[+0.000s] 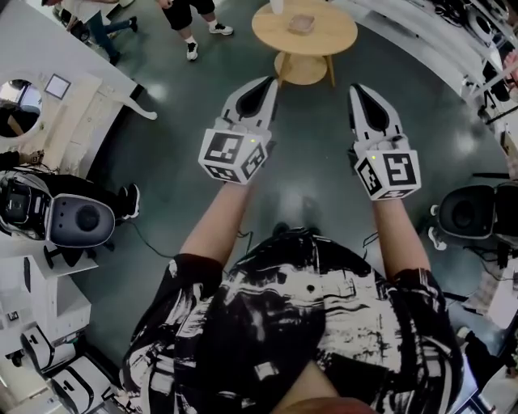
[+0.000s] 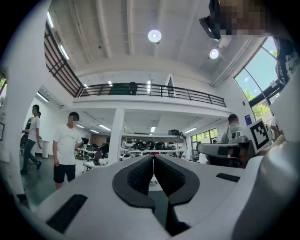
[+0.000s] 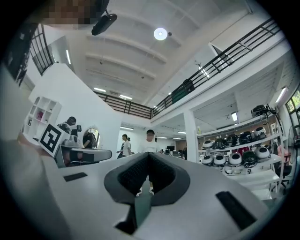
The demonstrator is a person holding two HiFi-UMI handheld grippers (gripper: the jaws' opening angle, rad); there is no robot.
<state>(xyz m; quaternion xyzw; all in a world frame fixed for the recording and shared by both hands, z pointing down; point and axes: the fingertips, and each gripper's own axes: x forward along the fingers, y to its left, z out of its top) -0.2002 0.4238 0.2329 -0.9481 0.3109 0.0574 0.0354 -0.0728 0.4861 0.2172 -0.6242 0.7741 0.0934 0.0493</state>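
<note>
The nearest item is a small shallow dish [image 1: 301, 23]. It sits at the centre of a round wooden table [image 1: 324, 40], ahead of both grippers and well apart from them. At this range its material cannot be determined. It looks light and rigid, and the raised rim is probably the best place to grip it. The table stands on a single pedestal, so it is likely to tip if pushed at the edge.

The left gripper [image 1: 272, 81] and the right gripper [image 1: 358, 87] are held in the air side by side, pointing toward the table. In the left gripper view, the left gripper [image 2: 153, 159] has its pads pressed together with nothing between them. The right gripper view shows the right gripper [image 3: 148, 157] in the same condition.

Markings: the left marker cube [image 1: 233, 154] and the right marker cube [image 1: 390, 171] carry black-and-white square codes. No legible text or brand is visible.

Surroundings: a dark polished floor [image 1: 202, 105], shelves of helmets [image 3: 236, 157], and a person in a white shirt [image 2: 65, 145].
</note>
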